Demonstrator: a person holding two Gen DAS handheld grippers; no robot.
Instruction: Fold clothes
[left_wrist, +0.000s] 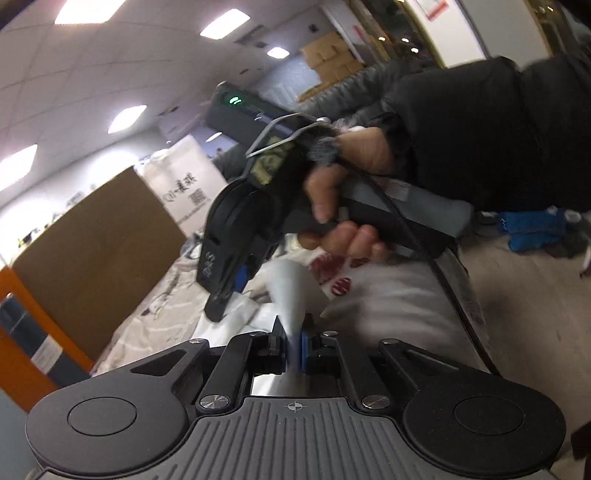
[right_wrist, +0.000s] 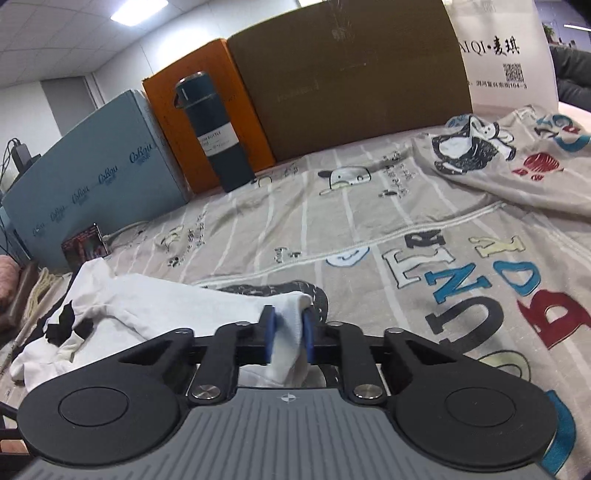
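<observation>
**Ana:** Grippers first, please. What is each one doing?

**Ben:** At the bottom centre of the right wrist view, the right gripper (right_wrist: 288, 325) has its blue pads (right_wrist: 270, 325) pressed onto a fold of the white garment (right_wrist: 122, 299). Cloth bunches between them and hangs below the jaws.

**Ana:** And the left one?

**Ben:** The left gripper (left_wrist: 293, 343) sits low in the middle of its own view, jaws nearly together, pinching a pale strip of white cloth (left_wrist: 291, 295). That strip is blurred, so I can't tell which edge of the garment it is.

**Ana:** Where does the garment lie?

**Ben:** Lower left of the right wrist view, crumpled on the printed bedsheet (right_wrist: 369, 206), with black patches (right_wrist: 70, 325) on it. It runs from the left edge to the right gripper's pads.

**Ana:** Anything else on the sheet?

**Ben:** A grey printed top (right_wrist: 517, 155) lies at the upper right. Behind, along the top of the frame, stand a brown cardboard sheet (right_wrist: 351, 81), an orange box (right_wrist: 173, 122) with a dark teal bottle (right_wrist: 218, 136) in front, and a blue box (right_wrist: 96, 177) at left.

**Ana:** Is the person visible?

**Ben:** In the left wrist view, a hand (left_wrist: 347, 192) in a dark sleeve (left_wrist: 480, 129) grips the other gripper's handle, centre right.
</observation>
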